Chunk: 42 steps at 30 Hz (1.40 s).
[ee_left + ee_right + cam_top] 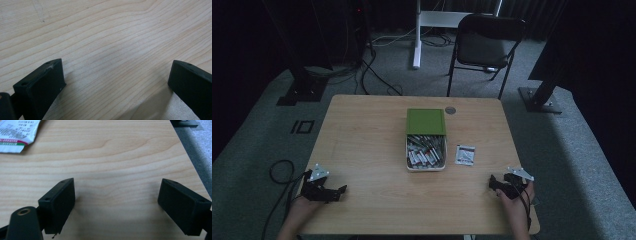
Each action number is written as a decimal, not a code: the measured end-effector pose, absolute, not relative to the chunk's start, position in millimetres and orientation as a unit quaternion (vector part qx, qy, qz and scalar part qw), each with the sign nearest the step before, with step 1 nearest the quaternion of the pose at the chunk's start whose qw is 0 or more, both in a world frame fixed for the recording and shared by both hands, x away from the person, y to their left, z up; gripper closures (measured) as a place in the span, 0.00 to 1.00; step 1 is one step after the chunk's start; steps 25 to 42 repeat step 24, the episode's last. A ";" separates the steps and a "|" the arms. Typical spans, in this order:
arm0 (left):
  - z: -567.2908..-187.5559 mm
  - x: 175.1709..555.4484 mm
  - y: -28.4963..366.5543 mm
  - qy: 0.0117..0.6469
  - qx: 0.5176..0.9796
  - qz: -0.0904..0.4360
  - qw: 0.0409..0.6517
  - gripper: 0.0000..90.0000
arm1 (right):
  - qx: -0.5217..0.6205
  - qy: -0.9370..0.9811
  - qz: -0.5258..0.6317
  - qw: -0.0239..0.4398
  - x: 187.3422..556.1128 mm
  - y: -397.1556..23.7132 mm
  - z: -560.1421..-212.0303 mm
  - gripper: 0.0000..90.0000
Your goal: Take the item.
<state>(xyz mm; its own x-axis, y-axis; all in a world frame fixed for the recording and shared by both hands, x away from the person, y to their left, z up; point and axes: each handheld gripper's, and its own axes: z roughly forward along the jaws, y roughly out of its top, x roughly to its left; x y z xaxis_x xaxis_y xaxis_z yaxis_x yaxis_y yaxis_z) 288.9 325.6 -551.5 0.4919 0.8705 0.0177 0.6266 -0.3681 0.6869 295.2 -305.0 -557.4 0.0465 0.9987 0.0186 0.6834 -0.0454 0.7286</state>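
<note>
Grippers parked wide open and empty: left gripper [328, 190] by near left corner of table [362, 150], right gripper [504, 186] by near right. Packet [465, 154] beside box [426, 150], mid-table. Probably pre-reach; next, right toward packet.

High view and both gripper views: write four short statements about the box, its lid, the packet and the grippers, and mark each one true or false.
1. The green lid is slid back, leaving the white box open with packets inside. True.
2. The loose packet lies inside the box. False: it lies on the table, to the box's right.
3. The left gripper is shut on the lid. False: its jaws are wide apart over bare wood.
4. The right gripper is open and holds nothing. True.
</note>
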 end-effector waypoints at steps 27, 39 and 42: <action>-551.4 288.9 325.6 0.465 0.804 0.193 0.315 0.02 | 0.658 0.641 0.284 0.277 292.2 -305.7 -557.6 0.14; -551.4 288.9 325.6 0.465 0.804 0.193 0.315 0.02 | 0.658 0.641 0.284 0.277 292.2 -305.7 -557.6 0.14; -551.4 288.9 325.6 0.465 0.804 0.193 0.315 0.02 | 0.658 0.641 0.284 0.277 292.2 -305.7 -557.6 0.14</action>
